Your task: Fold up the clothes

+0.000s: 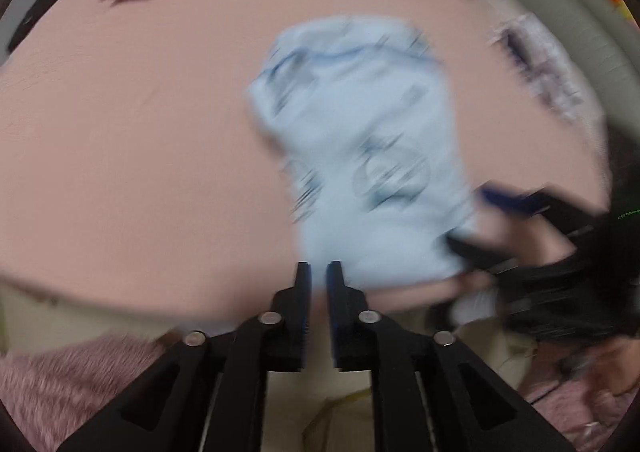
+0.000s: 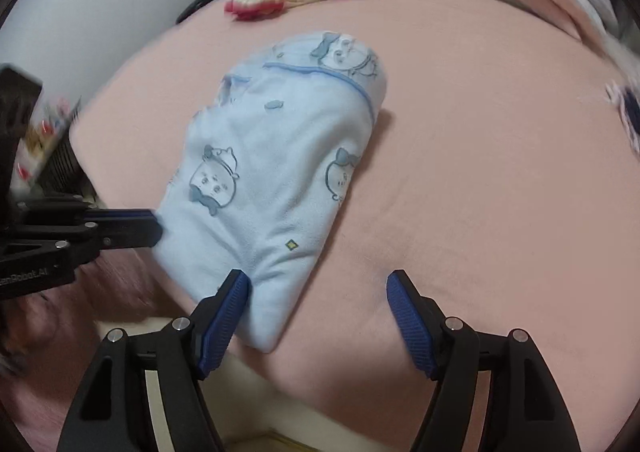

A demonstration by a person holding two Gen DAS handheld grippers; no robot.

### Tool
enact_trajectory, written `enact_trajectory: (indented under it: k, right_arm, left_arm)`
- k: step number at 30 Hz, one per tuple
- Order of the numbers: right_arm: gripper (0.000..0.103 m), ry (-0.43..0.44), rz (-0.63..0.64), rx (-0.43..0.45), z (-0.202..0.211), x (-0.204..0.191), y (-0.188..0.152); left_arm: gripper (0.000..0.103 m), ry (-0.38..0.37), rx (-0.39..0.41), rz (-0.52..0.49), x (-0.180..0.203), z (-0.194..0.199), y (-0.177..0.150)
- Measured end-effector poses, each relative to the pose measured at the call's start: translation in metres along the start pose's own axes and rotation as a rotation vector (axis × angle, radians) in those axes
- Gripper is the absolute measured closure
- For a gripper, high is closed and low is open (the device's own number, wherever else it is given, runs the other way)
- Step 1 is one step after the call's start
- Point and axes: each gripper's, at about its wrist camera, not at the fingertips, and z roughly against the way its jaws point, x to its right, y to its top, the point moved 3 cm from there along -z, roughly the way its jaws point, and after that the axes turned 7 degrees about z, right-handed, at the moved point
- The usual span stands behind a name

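Right wrist only: garment's (image 2: pixel 276 172) cartoon print.

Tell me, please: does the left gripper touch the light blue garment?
Cannot tell. In the right wrist view the left gripper meets the garment's edge, but no gap or contact shows plainly.

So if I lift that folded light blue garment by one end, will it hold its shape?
Probably not: the light blue garment looks soft and fleecy, so it would likely droop and unfold. It seems light, and pushed across the pink sheet it may bunch rather than slide.
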Motion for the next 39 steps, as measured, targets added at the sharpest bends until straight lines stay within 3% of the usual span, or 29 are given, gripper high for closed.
enact_trajectory:
  k: [1,4,7,8,11,13,15,16,18,20,24,27,30,34,35,37,39]
  right_arm:
    - [0.031,-0.001,0.011,-0.013,0.004,0.000,0.002]
    - [0.031,0.007,0.007,0.018,0.021,0.011,0.005]
    - [0.031,-0.039,-0.040,0.083,0.025,0.032,0.012]
    - [0.031,-0.053,-0.059,0.099,0.024,0.039,0.015]
    - [0.031,-0.040,-0.081,0.105,0.011,0.049,0.023]
    - [0.031,-0.025,-0.073,0.076,0.000,0.044,0.026]
    - [0.031,-0.014,-0.060,0.046,-0.011,0.041,0.030]
    - [0.032,-0.048,-0.030,0.027,-0.009,0.047,0.036]
    - [0.032,-0.153,-0.063,0.004,0.007,0.064,0.030]
    - [0.031,-0.061,-0.196,0.051,0.017,0.086,0.026]
    - [0.031,0.211,-0.422,0.116,0.011,0.109,0.023]
    - [0.031,0.225,-0.395,0.123,0.011,0.097,0.018]
    - [0.031,0.224,-0.313,0.094,0.011,0.083,0.020]
    - [0.031,0.254,-0.251,0.029,-0.006,0.058,0.026]
    - [0.033,0.251,-0.226,0.010,-0.007,0.053,0.024]
    - [0.055,0.210,-0.209,-0.007,-0.016,0.047,0.035]
    - [0.056,0.183,-0.214,0.002,-0.004,0.047,0.025]
  left_arm:
    - [0.090,0.015,-0.009,0.019,-0.004,0.000,-0.002]
    - [0.086,-0.091,0.074,0.066,-0.003,0.019,0.006]
    - [0.062,-0.109,0.158,0.039,0.011,0.026,0.024]
    - [0.060,-0.102,0.180,0.020,0.017,0.025,0.029]
    - [0.060,-0.062,0.152,-0.021,0.030,0.005,0.044]
    - [0.057,0.086,0.034,0.001,0.023,-0.019,0.045]
    - [0.057,0.032,0.033,0.111,0.009,-0.011,0.043]
    - [0.057,0.006,0.033,0.165,0.002,-0.007,0.041]
    - [0.057,0.040,0.063,0.158,-0.006,0.002,0.043]
    - [0.057,0.021,0.115,0.192,-0.019,0.008,0.047]
    - [0.057,-0.279,0.112,0.358,-0.039,-0.001,0.047]
    - [0.057,-0.280,0.040,0.358,-0.039,-0.010,0.037]
    - [0.057,-0.292,0.026,0.348,-0.038,-0.006,0.025]
    - [0.057,-0.374,0.001,0.434,-0.044,-0.004,0.002]
    - [0.058,-0.395,-0.006,0.456,-0.046,-0.003,-0.003]
    - [0.058,-0.436,-0.018,0.499,-0.050,-0.002,-0.014]
    - [0.058,-0.477,-0.031,0.542,-0.053,0.000,-0.025]
